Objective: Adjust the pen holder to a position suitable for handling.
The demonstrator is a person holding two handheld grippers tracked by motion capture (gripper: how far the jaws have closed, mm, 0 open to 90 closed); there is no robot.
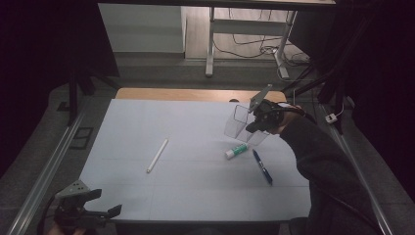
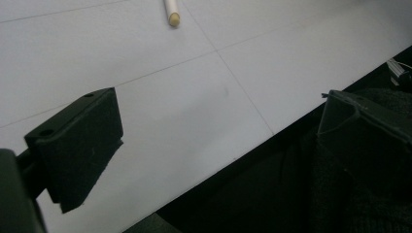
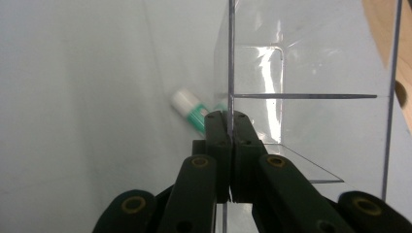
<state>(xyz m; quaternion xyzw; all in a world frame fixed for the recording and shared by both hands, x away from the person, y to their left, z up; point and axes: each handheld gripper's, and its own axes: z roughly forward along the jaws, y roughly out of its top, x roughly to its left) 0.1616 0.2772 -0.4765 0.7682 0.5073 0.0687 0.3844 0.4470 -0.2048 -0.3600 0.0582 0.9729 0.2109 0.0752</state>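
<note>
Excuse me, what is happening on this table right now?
A person works at a white table with a claw in each hand. The right claw is shut on the wall of a clear plastic organizer and holds it tilted, above the table surface. Under it lie a glue stick and a blue pen; a white stick lies farther left. The left claw waits open at the near left corner, holding nothing.
</note>
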